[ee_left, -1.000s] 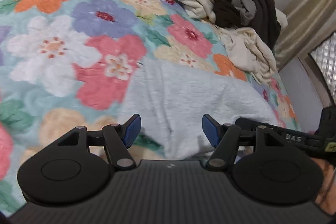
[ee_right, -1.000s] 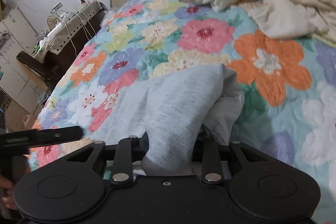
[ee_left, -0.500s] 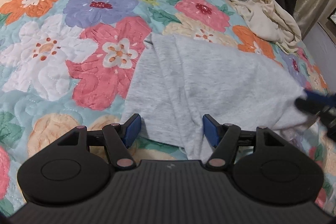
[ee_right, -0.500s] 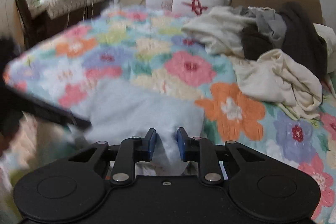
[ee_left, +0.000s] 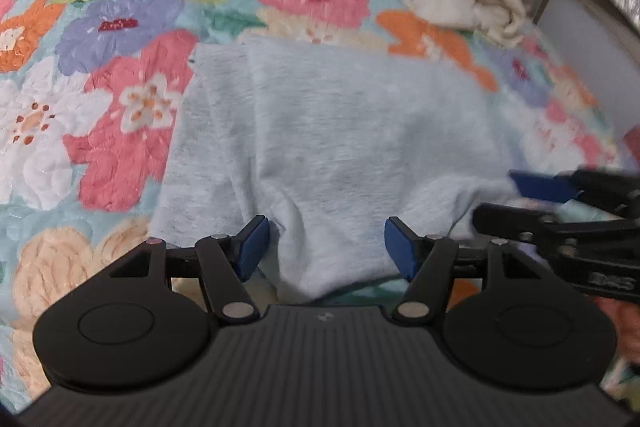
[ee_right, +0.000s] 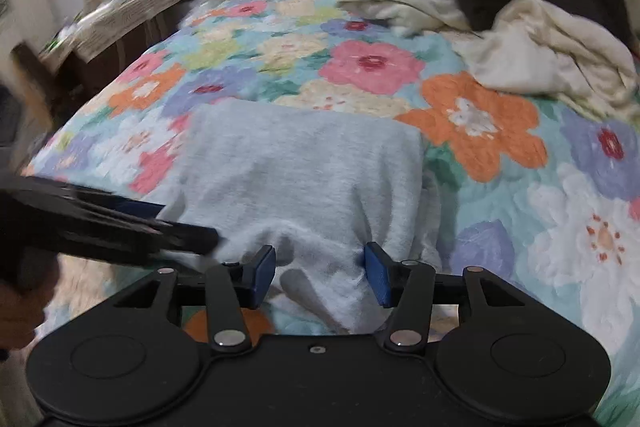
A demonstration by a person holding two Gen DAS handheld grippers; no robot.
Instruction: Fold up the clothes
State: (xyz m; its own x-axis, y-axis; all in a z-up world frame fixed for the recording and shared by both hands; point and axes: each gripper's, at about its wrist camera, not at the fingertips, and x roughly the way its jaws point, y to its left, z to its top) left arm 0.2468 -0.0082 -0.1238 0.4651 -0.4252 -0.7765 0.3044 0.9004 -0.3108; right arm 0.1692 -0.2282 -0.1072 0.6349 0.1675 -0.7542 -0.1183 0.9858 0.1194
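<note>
Grey garment (ee_left: pixel 340 147) on floral quilt (ee_left: pixel 120 27), left gripper (ee_left: pixel 324 245) and right gripper (ee_right: pixel 320 273) both spread apart

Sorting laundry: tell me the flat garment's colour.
Light heather grey garment; right wrist view shows it best.

Left gripper (ee_left: pixel 326 247) spread wide, low; right gripper (ee_right: pixel 320 273) apparently parted too, just beside it.
</note>
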